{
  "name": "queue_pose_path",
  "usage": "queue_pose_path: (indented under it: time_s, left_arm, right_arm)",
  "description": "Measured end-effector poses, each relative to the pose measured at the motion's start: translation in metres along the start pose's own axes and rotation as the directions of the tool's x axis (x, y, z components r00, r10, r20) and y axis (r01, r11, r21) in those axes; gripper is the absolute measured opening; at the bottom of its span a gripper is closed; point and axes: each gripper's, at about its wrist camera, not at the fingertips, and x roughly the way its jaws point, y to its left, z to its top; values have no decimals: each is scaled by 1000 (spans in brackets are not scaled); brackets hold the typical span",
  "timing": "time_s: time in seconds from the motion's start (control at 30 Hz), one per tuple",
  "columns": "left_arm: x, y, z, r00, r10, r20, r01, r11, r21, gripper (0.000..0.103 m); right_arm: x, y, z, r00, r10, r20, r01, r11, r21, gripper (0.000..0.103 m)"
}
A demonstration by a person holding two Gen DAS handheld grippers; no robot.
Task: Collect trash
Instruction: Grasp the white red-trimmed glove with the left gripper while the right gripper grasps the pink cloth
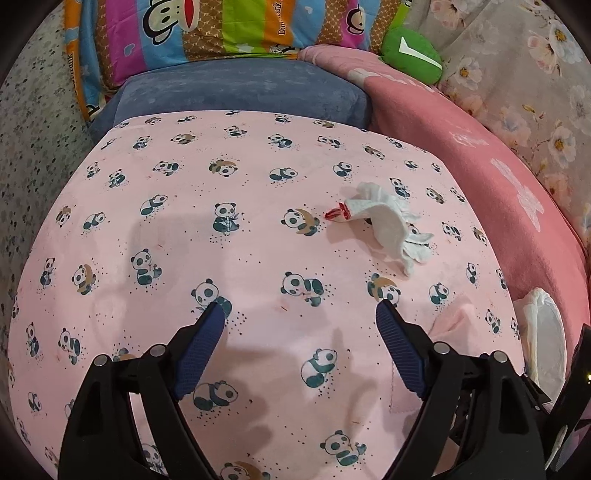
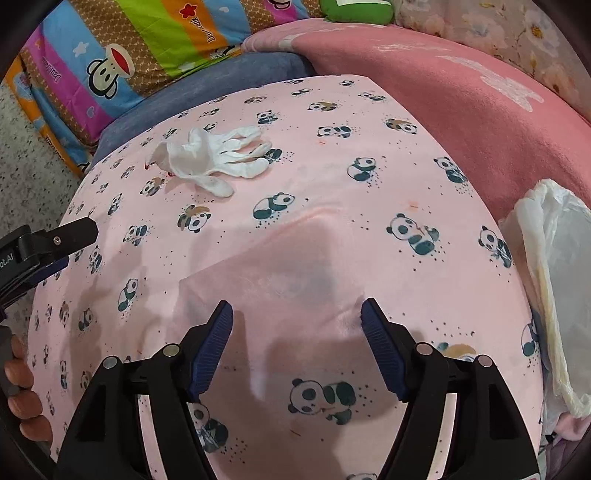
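Left gripper (image 1: 301, 312) jaws apart, empty, above panda sheet (image 1: 258, 229); right gripper (image 2: 296, 312) likewise apart, empty; white glove (image 1: 388, 221) lay on sheet, untouched

- The left gripper (image 1: 299, 308) is pointing steeply downward, jaws standing wide, nothing between them.
- The right gripper (image 2: 296, 309) is angling down likewise, jaws apart and empty.
- Fingers (image 2: 22, 387), probably the left hand's, are curling round a handle.

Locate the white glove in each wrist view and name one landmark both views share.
Left wrist: white glove right of centre on the panda sheet.
Right wrist: upper left, same sheet.
Shared landmark: green cushion, top right in left view, top edge in right view.
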Motion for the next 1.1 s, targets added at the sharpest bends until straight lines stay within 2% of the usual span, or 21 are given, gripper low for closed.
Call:
queue_pose_path:
  time_s: [0.1,0.3,0.43,0.57,0.63,0.67,0.73,0.77,0.83,0.9,0.93,1.1]
  left_arm:
    - [3,0,12,1000,-14,7,14,1000,-2,84]
    - [18,-16,39,999,-47,10,47,999,22,88]
    - [35,-33,51,996,-91,-15,91,995,38,88]
    - [55,-48,57,994,-102,-47,104,993,62,85]
    - [64,-52,58,990,-122,-71,127,990,66,66]
    - [68,-54,57,988,-126,-86,132,989,71,62]
    - [72,-55,56,986,-135,-98,142,987,77,46]
    - [73,-56,54,985,-136,-104,145,986,82,43]
    - [74,-55,50,983,-143,-117,154,984,90,25]
    - [73,-53,46,982,-142,-124,154,984,90,15]
    - [72,-52,44,982,-141,-126,153,984,88,11]
    - [64,-48,33,982,-135,-130,146,986,80,9]
  right_arm:
    - [9,11,7,1000,0,0,0,1000,-18,76]
    - [23,28,21,1000,-25,7,25,998,-56,77]
    - [24,33,22,999,-49,21,51,994,-94,77]
    - [24,33,22,997,-73,31,77,990,-120,73]
    - [23,31,22,997,-75,35,79,990,-118,70]
    - [23,30,23,996,-76,36,80,990,-118,67]
    - [21,27,23,996,-75,42,80,990,-118,64]
    - [20,26,22,996,-75,43,80,990,-117,61]
    - [17,24,19,996,-72,47,77,991,-113,56]
    - [14,19,18,996,-68,50,73,992,-105,48]
    - [12,17,17,997,-66,49,71,993,-97,45]
    - [8,13,14,997,-58,45,62,994,-89,27]
